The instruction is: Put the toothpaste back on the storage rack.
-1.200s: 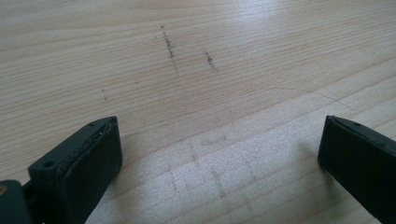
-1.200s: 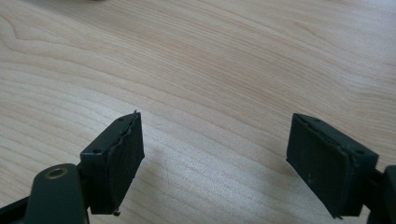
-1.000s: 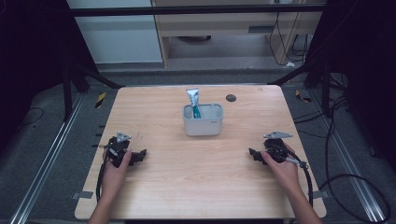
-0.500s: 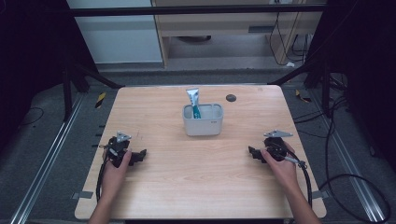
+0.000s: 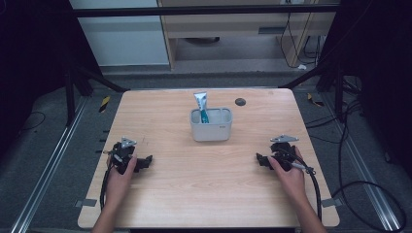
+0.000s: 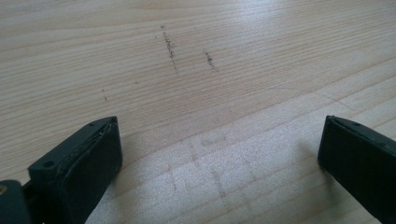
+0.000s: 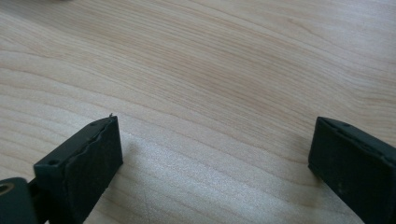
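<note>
- My right gripper point(image 5: 263, 160) has just been spreading its fingers point(image 7: 84, 163); nothing lies between them. The left gripper point(image 5: 144, 161) is likewise released.
- The toothpaste tube point(image 5: 201, 107) stands tilted in the grey caddy point(image 5: 211, 130), ahead of both.
- I'd approach high and pinch the tube's soft, flat crimped end.
- The bench point(image 5: 204, 194) is pale, smooth wood.

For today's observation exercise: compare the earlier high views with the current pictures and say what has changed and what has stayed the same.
The right gripper has just been opening its jaws, with nothing between them, just bare table. The left gripper, open and empty, both hands, the grey container and the tube standing in it stayed where they were.
</note>
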